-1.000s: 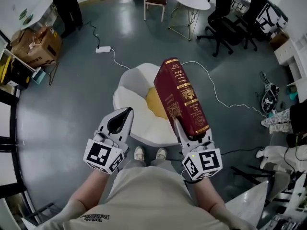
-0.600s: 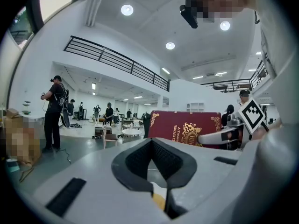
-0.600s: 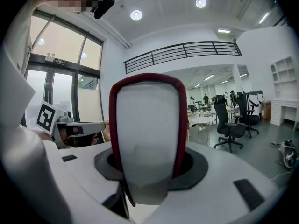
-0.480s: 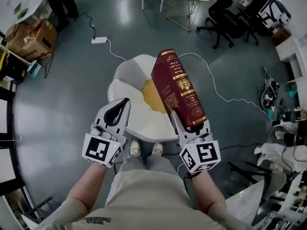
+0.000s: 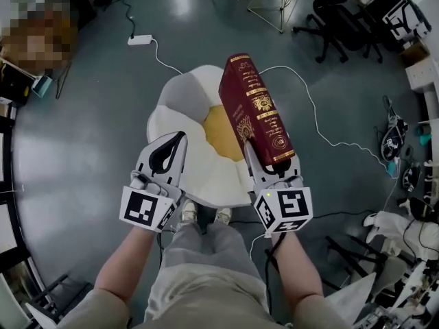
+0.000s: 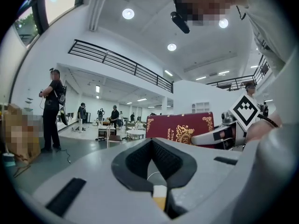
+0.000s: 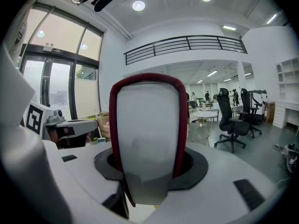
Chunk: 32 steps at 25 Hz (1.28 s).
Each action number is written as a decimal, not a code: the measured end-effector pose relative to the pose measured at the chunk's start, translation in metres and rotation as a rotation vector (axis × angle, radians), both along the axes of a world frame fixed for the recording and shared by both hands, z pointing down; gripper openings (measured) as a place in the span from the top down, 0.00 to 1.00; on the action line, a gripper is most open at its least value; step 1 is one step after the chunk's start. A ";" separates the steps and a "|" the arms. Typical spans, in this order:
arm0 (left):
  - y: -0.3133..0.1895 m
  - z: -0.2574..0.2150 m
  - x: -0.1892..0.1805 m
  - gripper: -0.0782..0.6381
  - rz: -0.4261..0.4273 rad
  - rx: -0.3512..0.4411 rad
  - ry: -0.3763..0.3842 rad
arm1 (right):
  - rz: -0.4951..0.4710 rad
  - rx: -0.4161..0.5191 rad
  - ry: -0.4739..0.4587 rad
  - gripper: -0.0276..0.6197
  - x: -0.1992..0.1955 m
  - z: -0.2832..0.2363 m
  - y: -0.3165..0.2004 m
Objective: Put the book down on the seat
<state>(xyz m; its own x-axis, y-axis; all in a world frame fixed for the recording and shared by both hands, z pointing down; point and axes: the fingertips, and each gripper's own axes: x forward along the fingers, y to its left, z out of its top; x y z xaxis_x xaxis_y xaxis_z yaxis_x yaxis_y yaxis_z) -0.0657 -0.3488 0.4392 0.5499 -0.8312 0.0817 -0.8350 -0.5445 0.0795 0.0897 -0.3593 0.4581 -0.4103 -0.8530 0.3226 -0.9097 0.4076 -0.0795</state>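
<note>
A thick dark red book [image 5: 258, 111] with gold ornament stands on end, its spine up. My right gripper [image 5: 269, 157] is shut on its lower end, and in the right gripper view its pale page edge [image 7: 147, 125] fills the space between the jaws. Below it is the seat [image 5: 180, 123], a white egg-shaped stool with a yellow centre [image 5: 221, 134]. The book hangs above the seat's right half and does not touch it. My left gripper [image 5: 175, 142] hovers over the seat's left front, shut with nothing in it. The left gripper view shows the book [image 6: 180, 127] to the right.
A white cable [image 5: 321, 130] runs across the grey floor right of the seat, and a power strip [image 5: 140, 40] lies behind it. Black office chairs [image 5: 343, 16] and a table's legs [image 5: 271, 2] stand at the back. The person's shoes [image 5: 202, 215] are at the seat's front edge.
Both grippers and the book have drifted slightly forward over the seat. The grip on the book is unchanged and the left gripper stays shut.
</note>
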 end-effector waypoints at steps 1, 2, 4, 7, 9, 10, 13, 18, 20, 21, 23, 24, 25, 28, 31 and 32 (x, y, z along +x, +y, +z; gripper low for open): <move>-0.006 0.017 0.001 0.89 -0.002 -0.004 0.009 | -0.003 -0.006 0.002 0.64 -0.001 0.018 -0.008; -0.012 0.035 0.002 0.89 -0.003 -0.008 0.015 | -0.006 -0.013 0.004 0.64 -0.003 0.036 -0.015; -0.022 0.076 0.002 0.89 -0.006 -0.023 0.024 | -0.017 -0.031 0.010 0.64 -0.010 0.077 -0.028; -0.035 0.143 0.002 0.89 -0.024 -0.068 0.051 | -0.031 -0.060 0.020 0.64 -0.020 0.145 -0.043; -0.043 0.192 0.001 0.89 -0.054 -0.115 0.077 | -0.031 -0.080 0.027 0.64 -0.024 0.196 -0.050; -0.047 0.216 0.000 0.89 -0.070 -0.136 0.087 | -0.030 -0.093 0.027 0.64 -0.026 0.223 -0.052; -0.054 0.288 -0.002 0.89 -0.096 -0.172 0.092 | -0.023 -0.135 0.032 0.64 -0.033 0.301 -0.056; -0.062 0.386 0.009 0.89 -0.090 -0.210 0.104 | -0.060 -0.214 0.080 0.64 -0.045 0.425 -0.058; -0.062 0.417 0.015 0.89 -0.085 -0.226 0.104 | -0.085 -0.234 0.104 0.64 -0.049 0.467 -0.058; -0.062 0.431 0.016 0.89 -0.082 -0.236 0.104 | -0.095 -0.243 0.118 0.64 -0.052 0.486 -0.058; -0.061 0.450 0.014 0.89 -0.081 -0.254 0.107 | -0.107 -0.264 0.149 0.64 -0.058 0.521 -0.059; -0.060 0.458 0.012 0.89 -0.084 -0.262 0.109 | -0.112 -0.273 0.166 0.64 -0.062 0.536 -0.059; -0.059 0.465 0.010 0.89 -0.090 -0.268 0.112 | -0.120 -0.278 0.183 0.64 -0.065 0.551 -0.059; -0.054 0.485 0.011 0.89 -0.098 -0.287 0.109 | -0.151 -0.273 0.231 0.64 -0.067 0.590 -0.060; -0.053 0.494 0.014 0.89 -0.092 -0.286 0.099 | -0.158 -0.288 0.285 0.64 -0.065 0.627 -0.063; -0.054 0.496 0.015 0.89 -0.089 -0.284 0.096 | -0.163 -0.297 0.302 0.64 -0.065 0.638 -0.063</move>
